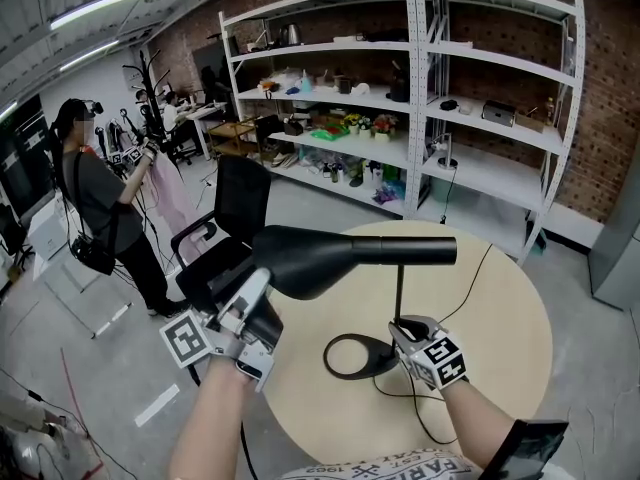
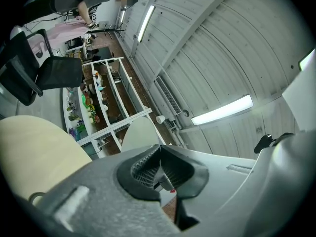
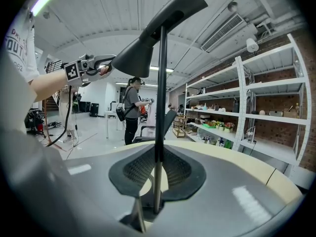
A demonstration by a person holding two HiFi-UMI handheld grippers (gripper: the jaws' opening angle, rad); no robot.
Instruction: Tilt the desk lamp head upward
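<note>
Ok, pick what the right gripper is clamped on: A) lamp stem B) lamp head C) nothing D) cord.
A: in the right gripper view, the right gripper has the thin stem between its jaws, which press on it from both sides.

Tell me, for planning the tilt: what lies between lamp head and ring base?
The thin stem, clamped by the right hand-held gripper; head view shows it.

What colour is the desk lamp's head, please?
The lamp head is plain matte black; the head view shows it best.
</note>
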